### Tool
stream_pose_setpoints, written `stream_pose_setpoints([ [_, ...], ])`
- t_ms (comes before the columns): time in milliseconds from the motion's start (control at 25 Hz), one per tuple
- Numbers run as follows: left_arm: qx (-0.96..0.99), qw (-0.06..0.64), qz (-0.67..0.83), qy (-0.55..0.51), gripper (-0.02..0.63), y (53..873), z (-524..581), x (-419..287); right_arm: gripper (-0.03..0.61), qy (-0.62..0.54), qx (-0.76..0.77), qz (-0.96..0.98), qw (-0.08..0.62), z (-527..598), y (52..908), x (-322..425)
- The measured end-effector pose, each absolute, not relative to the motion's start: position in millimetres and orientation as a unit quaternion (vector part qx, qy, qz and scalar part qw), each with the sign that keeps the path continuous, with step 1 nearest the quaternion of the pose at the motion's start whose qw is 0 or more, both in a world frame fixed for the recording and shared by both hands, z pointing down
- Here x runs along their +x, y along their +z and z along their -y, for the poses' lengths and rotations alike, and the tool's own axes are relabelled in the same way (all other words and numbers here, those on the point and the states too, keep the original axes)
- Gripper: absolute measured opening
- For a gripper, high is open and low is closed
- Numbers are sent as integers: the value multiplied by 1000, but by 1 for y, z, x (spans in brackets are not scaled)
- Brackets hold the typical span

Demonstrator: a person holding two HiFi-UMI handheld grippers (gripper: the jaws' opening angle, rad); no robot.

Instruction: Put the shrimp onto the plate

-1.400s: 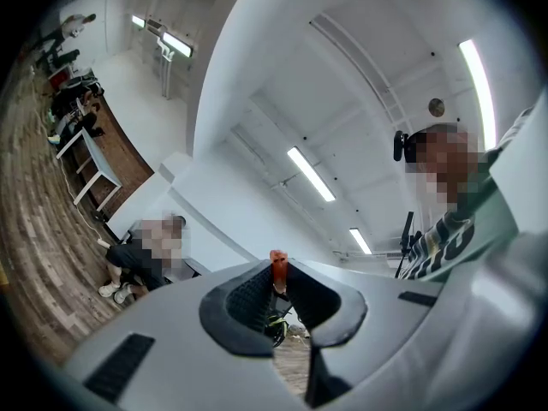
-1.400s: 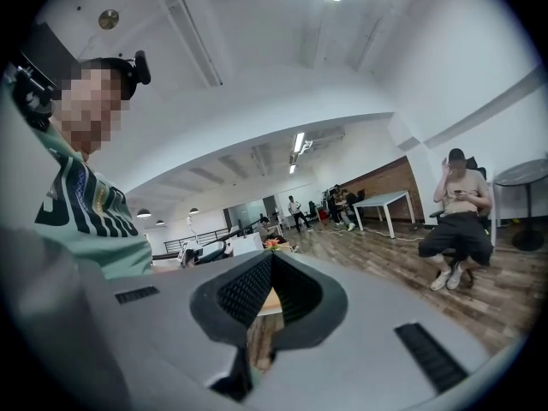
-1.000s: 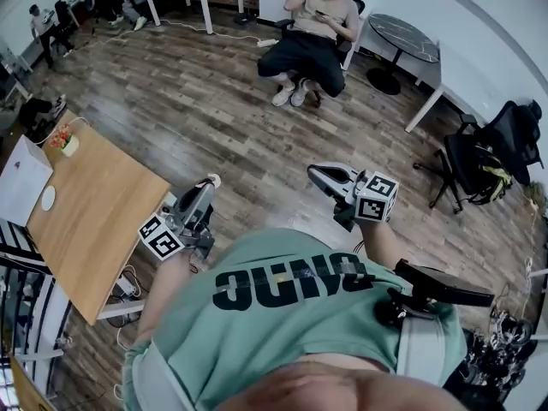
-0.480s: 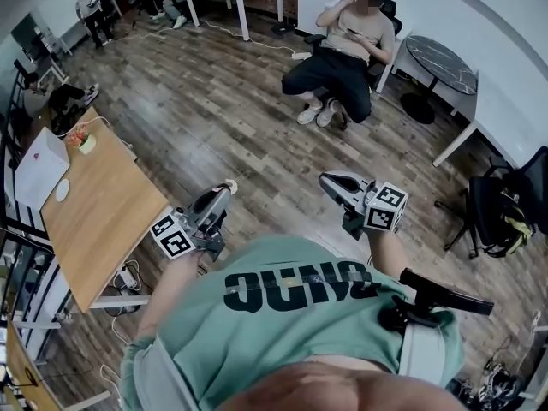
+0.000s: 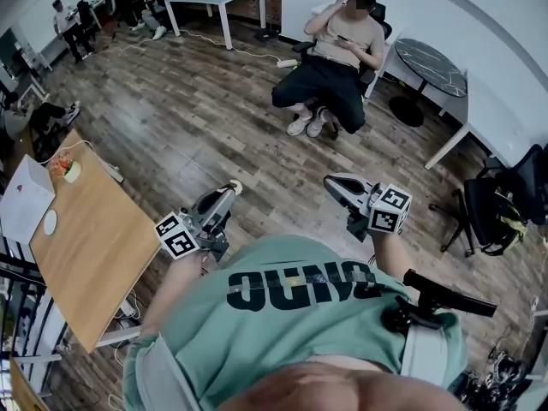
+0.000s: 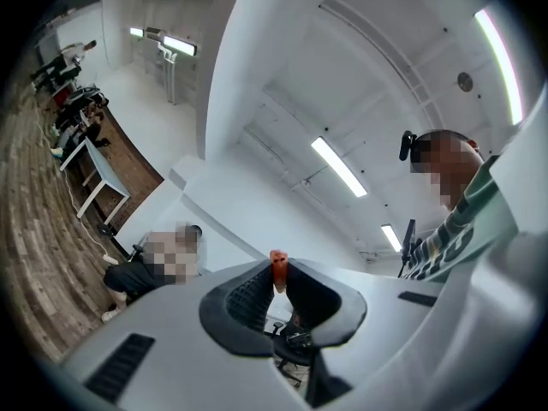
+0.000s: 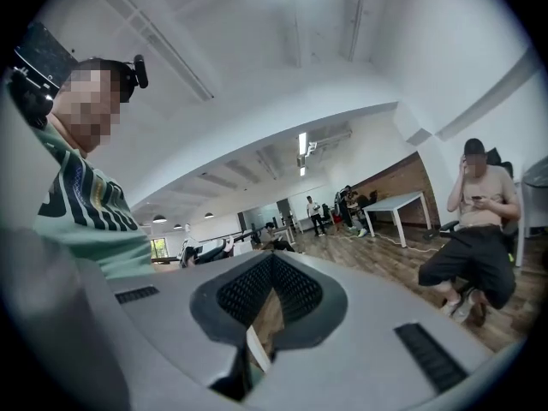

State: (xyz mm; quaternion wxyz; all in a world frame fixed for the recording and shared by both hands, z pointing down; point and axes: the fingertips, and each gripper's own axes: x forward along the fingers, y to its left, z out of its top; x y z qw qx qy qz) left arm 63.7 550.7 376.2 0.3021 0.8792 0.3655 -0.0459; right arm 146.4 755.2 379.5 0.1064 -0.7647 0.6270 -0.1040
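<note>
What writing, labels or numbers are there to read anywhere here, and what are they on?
The shirt: big dark letters, seen upside down, not surely readable.
The cube on the left gripper: black-and-white square patterns, no words.
The cube on the right gripper: the same, no words.
Nothing else is legible.

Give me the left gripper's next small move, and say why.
Probably carry the left gripper leftward toward the wooden table, jaws shut on the small orange piece, likely the shrimp. It hangs over wooden floor, and the only plate-like thing in sight is a small white disc on that table. The right gripper is shut and empty.
</note>
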Motion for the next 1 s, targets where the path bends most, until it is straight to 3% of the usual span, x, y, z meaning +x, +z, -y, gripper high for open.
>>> stream_pose_setpoints([
  [520, 873, 298, -378, -83, 48, 375, -351, 141, 6, -93, -775, -621, 71, -564, 359, 216],
  [1000, 917, 310, -229, -105, 48, 406, -212, 155, 6, -114, -681, -721, 53, -405, 369, 297],
])
